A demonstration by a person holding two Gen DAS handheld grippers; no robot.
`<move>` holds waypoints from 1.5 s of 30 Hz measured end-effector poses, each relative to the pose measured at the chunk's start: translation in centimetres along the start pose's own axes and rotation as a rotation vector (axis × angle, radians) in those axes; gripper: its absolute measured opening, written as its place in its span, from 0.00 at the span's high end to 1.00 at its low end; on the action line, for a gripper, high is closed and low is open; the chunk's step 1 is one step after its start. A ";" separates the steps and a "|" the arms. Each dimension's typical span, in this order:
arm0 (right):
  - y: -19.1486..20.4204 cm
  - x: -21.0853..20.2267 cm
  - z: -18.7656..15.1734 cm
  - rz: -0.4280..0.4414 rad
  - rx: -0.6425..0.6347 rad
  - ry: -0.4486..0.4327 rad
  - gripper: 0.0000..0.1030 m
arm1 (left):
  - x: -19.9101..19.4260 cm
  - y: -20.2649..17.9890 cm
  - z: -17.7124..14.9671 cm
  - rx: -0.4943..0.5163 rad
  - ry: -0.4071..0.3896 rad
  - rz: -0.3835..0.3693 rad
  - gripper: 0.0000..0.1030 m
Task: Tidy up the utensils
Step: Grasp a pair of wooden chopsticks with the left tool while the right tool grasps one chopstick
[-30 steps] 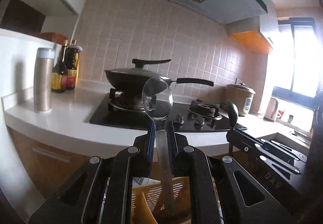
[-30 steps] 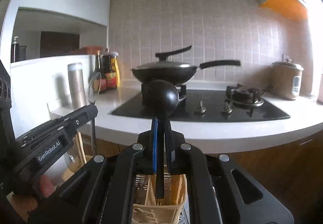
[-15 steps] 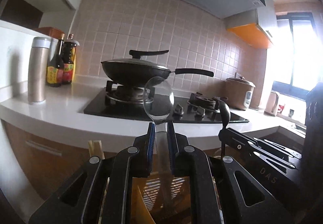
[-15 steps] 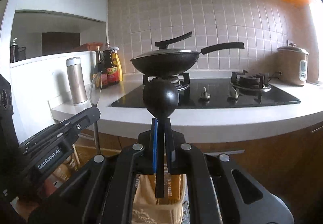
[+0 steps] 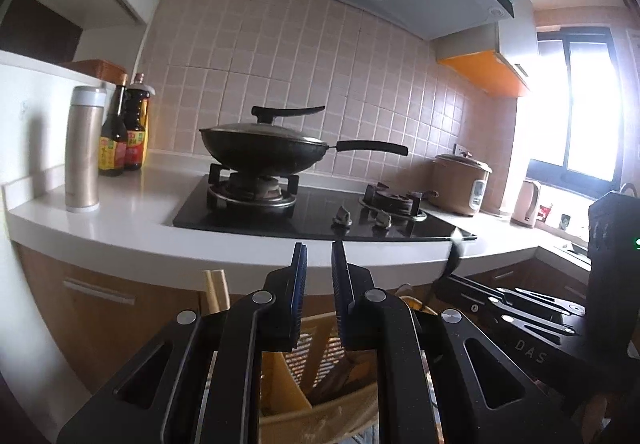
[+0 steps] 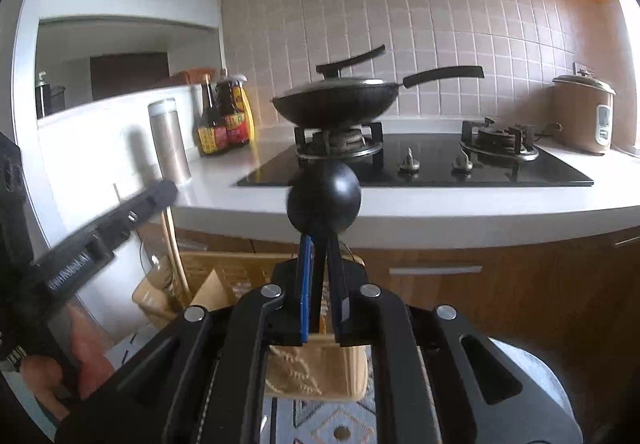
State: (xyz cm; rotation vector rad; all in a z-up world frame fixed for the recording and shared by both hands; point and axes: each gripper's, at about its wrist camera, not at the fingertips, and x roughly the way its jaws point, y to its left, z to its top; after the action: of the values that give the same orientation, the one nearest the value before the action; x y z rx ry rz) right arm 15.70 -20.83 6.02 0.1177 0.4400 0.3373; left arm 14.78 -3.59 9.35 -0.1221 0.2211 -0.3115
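Biggest thing in play is the counter (image 6: pixel 440 211). It's hanging out over the spot where I'm working, with the basket (image 6: pixel 224 264) sitting low on the near side of it, under both tools. Lifting either hand carelessly means clipping that overhang, so I'm watching headroom.

The basket itself is looking light and woven. If I'm pushing anything down off-centre, I'm probably tipping it or shoving it sideways on the mat.

The right gripper (image 6: pixel 319 244) is clamped on the handle of the black spoon (image 6: pixel 324 199), bowl up, handle pointing down toward the basket. The spoon is standing a bit tilted in the jaws. My worry: the grip is sitting high on a thin handle, so the spoon is free to pivot and slide. If I'm letting go before the tip is properly inside the rim, it's bouncing off the wall and landing on the floor.

The left gripper (image 5: pixel 319 248) is empty, jaws a little apart with nothing between them, hovering over the left part of the basket. The two tools are close, so I'm risking knocking one into the other while lowering the right.

Smaller stuff: chopsticks (image 6: pixel 174 244) are leaning up out of the left side, and what looks like a clear spoon (image 6: pixel 150 264) is beside them. Dropping the black spoon hard could be jostling both out.
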 end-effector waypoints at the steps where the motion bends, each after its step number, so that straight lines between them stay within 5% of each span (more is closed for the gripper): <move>1: 0.1 -0.2 0.1 0.005 -0.001 0.021 0.92 | -0.4 0.0 0.1 -0.001 0.016 -0.005 0.84; 5: 0.6 -1.6 0.0 0.019 0.003 0.061 0.89 | -1.7 0.4 0.4 -0.044 0.068 -0.044 0.80; 10: 1.8 -4.7 -0.9 0.051 -0.001 0.143 0.49 | -4.4 1.2 0.4 -0.096 0.163 -0.086 0.75; 12: 2.5 -5.7 -1.9 0.057 -0.019 0.191 0.49 | -5.0 1.5 -0.1 -0.112 0.249 -0.112 0.64; 20: 4.3 -5.2 -10.2 0.069 0.065 0.513 0.50 | -2.6 3.7 -7.8 -0.235 0.689 -0.202 0.64; 24: 5.1 -4.3 -13.9 0.097 0.140 0.612 0.66 | -0.7 4.0 -12.3 -0.305 0.798 -0.236 0.65; 36: 8.1 -3.2 -17.6 -0.004 0.063 0.622 0.83 | 0.6 3.4 -16.0 -0.297 0.803 -0.204 0.68; 45: 11.8 -3.9 -19.6 -0.099 -0.078 0.607 0.83 | 0.2 2.5 -15.8 -0.253 0.786 -0.189 0.68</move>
State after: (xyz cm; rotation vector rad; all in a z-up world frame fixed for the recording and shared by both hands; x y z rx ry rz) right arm 0.35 -10.36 -7.84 -0.0876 1.0282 0.2878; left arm 11.97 -2.60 -6.37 -0.2685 1.0333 -0.5106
